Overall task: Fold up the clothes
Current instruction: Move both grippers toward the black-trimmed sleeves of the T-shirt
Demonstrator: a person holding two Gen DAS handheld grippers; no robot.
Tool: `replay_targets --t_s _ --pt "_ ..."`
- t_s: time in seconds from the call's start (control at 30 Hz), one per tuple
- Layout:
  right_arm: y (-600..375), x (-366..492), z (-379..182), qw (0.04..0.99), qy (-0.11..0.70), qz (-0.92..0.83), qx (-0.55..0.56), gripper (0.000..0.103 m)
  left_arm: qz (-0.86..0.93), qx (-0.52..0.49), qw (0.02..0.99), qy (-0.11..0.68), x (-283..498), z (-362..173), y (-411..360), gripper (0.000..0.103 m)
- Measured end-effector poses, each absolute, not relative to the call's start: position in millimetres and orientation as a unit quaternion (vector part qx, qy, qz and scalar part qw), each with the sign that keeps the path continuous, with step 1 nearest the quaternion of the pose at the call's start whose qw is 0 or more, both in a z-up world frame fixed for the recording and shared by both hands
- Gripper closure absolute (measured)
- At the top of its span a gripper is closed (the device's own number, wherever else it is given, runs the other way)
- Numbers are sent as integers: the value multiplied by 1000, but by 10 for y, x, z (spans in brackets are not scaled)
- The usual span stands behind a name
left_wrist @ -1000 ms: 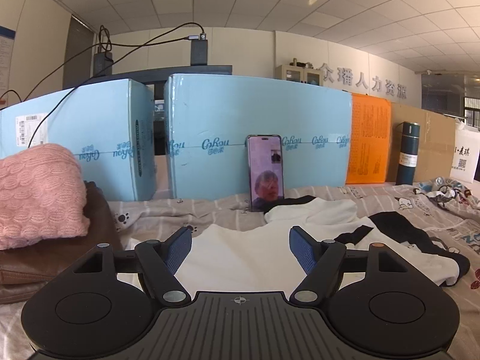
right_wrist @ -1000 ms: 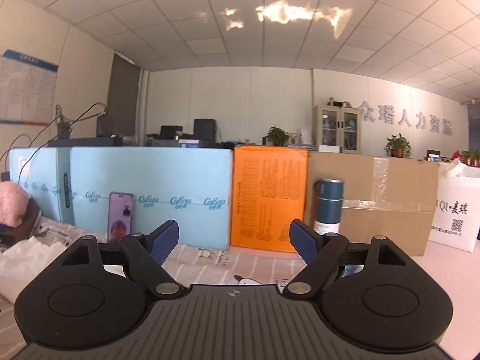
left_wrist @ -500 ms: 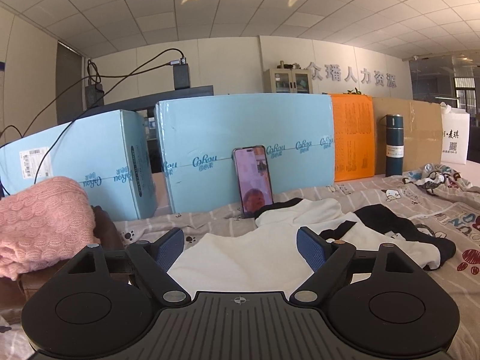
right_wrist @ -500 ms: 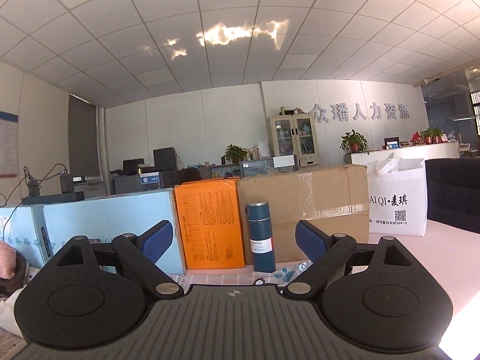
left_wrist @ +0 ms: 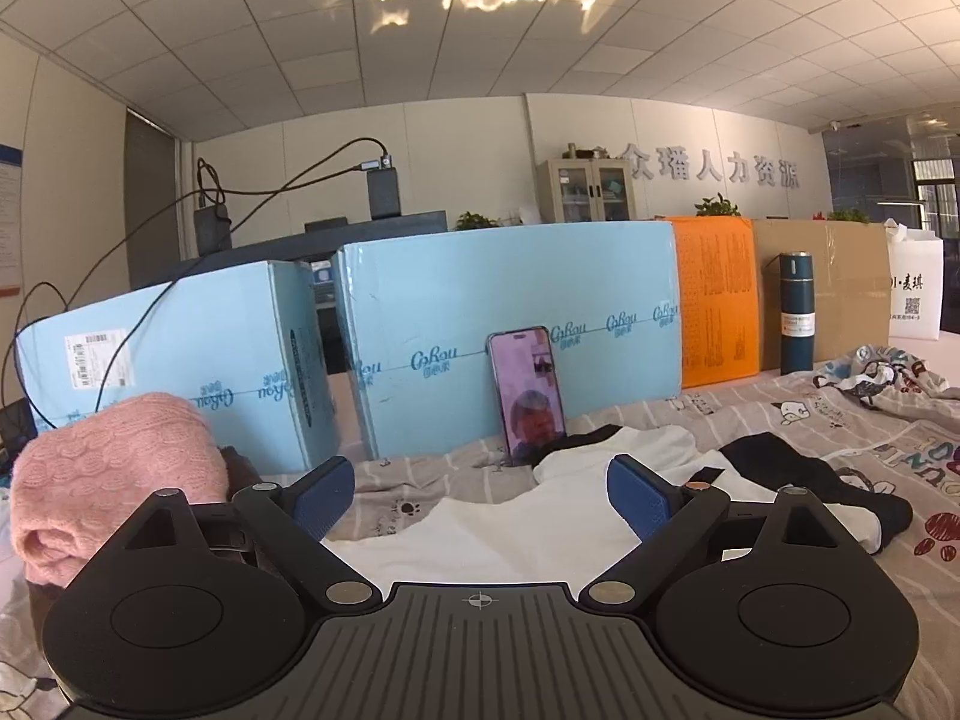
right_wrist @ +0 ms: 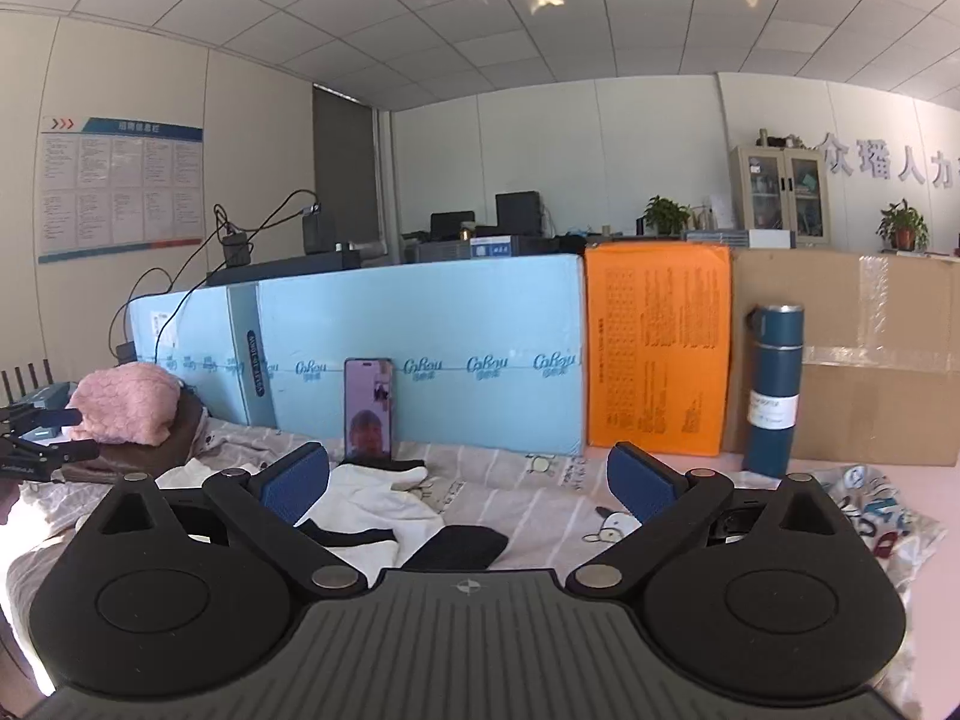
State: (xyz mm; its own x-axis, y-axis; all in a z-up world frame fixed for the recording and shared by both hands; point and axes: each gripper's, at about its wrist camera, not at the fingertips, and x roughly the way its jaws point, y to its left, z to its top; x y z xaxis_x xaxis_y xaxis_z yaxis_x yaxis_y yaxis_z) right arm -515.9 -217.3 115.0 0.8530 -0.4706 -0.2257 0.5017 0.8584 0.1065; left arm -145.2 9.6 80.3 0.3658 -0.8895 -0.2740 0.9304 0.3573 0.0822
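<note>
Both tools held above the counter, level, facing the row of boxes at the back.

Left tool (left_wrist: 477, 495): blue pads spread wide, nothing between them. Right tool (right_wrist: 468, 483): same, pads wide apart, empty.

Task item: a white garment with black trim (left_wrist: 510, 534), lying on the cartoon-print sheet (left_wrist: 840, 414) that covers the counter. It lies directly ahead of the left tool and ahead and to the left of the right tool (right_wrist: 372, 498). It is spread loosely, not squared up: rumpled edges, a black sleeve or cuff (left_wrist: 828, 480) trailing toward the right, a black collar edge near the phone (left_wrist: 528, 393) propped against the blue box (left_wrist: 516, 330). No finished fold shows on it.

At the far left sits a stack, a pink knit (left_wrist: 114, 480) on top of a brown piece (right_wrist: 144, 450), which looks already folded.

Handling judgement: thin, light, limp fabric. It should drape and sag from any single grip point, and a pinch could pick up more than one layer. Pads should hold it well; breakage is no concern. The print sheet underneath is also soft, so a low pinch risks catching the sheet with the garment.

Grip points, judged: two matching points on one edge, one per tool, such as the shoulder seams or the hem corners, so the cloth hangs flat between them. The hem is hidden behind the left tool body.
</note>
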Motion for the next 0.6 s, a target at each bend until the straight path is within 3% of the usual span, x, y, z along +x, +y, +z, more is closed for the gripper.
replay_targets --t_s 0.2,0.43,0.53,0.6 --pt "-2689 -3977 560 963 188 -138 133 4 -620 132 760 140 -1392 541 -664 9" --pt "-2915 -3336 79 953 248 -50 169 6 -680 202 679 188 -1447 137 -1363 11" --pt "-2961 -3237 -40 946 267 -44 180 10 -686 197 668 212 -1366 14 -1458 19" --pt "-3002 -3193 -91 943 272 -44 186 19 -692 191 659 223 -1334 -37 -1471 31"
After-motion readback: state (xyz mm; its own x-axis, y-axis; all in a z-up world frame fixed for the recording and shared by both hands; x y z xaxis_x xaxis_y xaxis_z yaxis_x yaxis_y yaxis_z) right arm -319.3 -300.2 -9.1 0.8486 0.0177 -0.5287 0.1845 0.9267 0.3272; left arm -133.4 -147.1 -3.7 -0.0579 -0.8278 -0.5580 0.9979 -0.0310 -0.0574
